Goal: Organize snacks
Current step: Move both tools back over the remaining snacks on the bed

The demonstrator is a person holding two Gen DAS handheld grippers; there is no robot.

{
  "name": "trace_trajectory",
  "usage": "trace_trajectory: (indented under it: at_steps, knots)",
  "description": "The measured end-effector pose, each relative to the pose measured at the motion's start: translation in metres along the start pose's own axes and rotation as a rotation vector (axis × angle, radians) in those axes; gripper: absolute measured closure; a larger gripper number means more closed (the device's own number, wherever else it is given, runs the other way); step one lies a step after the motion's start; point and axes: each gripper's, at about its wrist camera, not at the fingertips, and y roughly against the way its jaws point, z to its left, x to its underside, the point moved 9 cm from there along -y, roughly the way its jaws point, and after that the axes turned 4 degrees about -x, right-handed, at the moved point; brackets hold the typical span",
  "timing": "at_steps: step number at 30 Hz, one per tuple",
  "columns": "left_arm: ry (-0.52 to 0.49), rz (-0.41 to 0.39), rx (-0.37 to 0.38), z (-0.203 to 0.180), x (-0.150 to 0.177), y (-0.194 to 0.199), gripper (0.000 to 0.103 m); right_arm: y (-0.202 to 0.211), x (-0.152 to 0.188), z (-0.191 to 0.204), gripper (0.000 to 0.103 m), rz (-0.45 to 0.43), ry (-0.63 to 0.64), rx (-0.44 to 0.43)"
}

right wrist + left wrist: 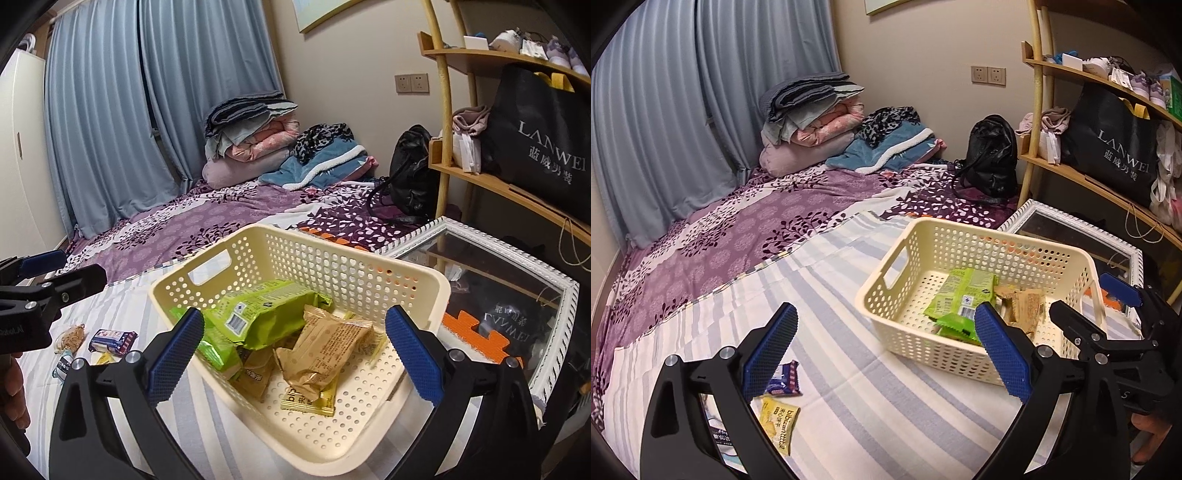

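A cream perforated basket (960, 251) stands on the striped sheet and holds green packets (266, 314), a brown packet (325, 350) and a yellow bar (310, 402). My right gripper (295, 354) is open above the basket's near rim, with nothing between its fingers. My left gripper (886, 350) is open over the sheet, to the left of the basket. Loose on the sheet near its left finger lie a blue-and-white packet (785, 380) and a yellow packet (779, 421). Each gripper shows in the other's view: the right gripper (1089, 306) and the left gripper (70, 267).
A white-framed mirror (1071, 229) lies right of the basket, with an orange foam piece (476, 336) beside it. A wooden shelf (1089, 181) with a black bag stands at the right. A black backpack (991, 155) and folded blankets (812, 122) sit at the bed's far end.
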Motion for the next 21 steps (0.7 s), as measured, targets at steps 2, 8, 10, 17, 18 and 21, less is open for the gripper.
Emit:
trace_trajectory:
  at_steps: [2, 8, 10, 17, 18, 21]
  knots:
    - [0.01, 0.0, -0.009, 0.007, 0.002, 0.002, 0.005, 0.001, 0.0, 0.007, 0.005, 0.002, 0.011, -0.007]
    - [0.047, 0.002, -0.029, 0.033, 0.014, 0.011, 0.005, 0.003, 0.0, 0.029, 0.005, 0.004, 0.04, -0.026]
    - [0.059, 0.002, -0.039, 0.042, 0.017, 0.014, 0.005, 0.003, 0.0, 0.038, 0.005, 0.007, 0.055, -0.036]
    - [0.105, 0.004, -0.078, 0.074, 0.032, 0.025, 0.005, 0.003, 0.006, 0.075, 0.005, 0.018, 0.11, -0.081]
    - [0.108, 0.003, -0.085, 0.077, 0.033, 0.026, 0.005, 0.003, 0.007, 0.08, 0.005, 0.022, 0.116, -0.087]
    - [0.117, 0.004, -0.11, 0.091, 0.041, 0.028, 0.005, 0.002, 0.011, 0.095, 0.005, 0.034, 0.138, -0.107]
